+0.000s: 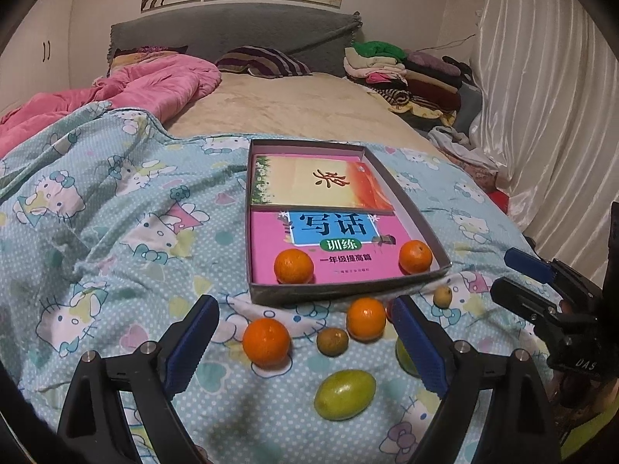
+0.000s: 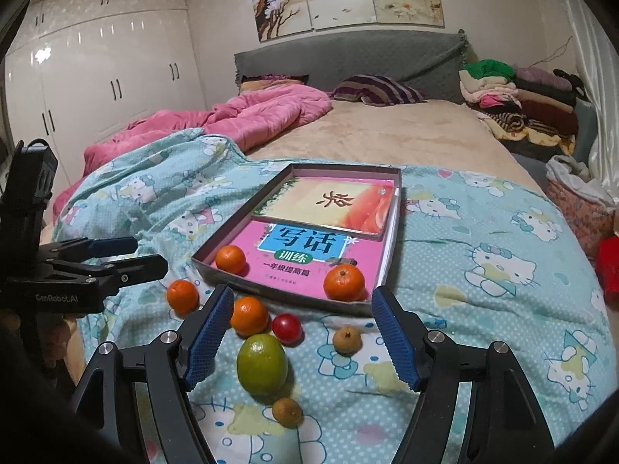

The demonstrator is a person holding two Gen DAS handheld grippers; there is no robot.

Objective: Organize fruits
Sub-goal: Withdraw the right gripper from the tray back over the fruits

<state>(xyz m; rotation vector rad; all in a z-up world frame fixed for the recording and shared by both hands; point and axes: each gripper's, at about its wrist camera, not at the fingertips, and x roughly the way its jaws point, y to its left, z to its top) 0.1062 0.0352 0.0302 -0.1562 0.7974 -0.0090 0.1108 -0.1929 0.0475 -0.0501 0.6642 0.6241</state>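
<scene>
Where fruit lies, cartoon-print blanket [image 1: 116,232]

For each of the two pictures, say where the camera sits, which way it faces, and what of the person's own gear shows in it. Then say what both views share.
Left wrist view: sits on the left gripper, looking forward and down over the bed at the box; its open blue-padded fingers frame loose fruit, and the right gripper shows at the right edge.
Right wrist view: sits on the right gripper, facing the same way; its open fingers frame a green fruit, and the left gripper shows at the left edge.
Shared: box, two oranges inside it, patterned sheet, headboard.
</scene>
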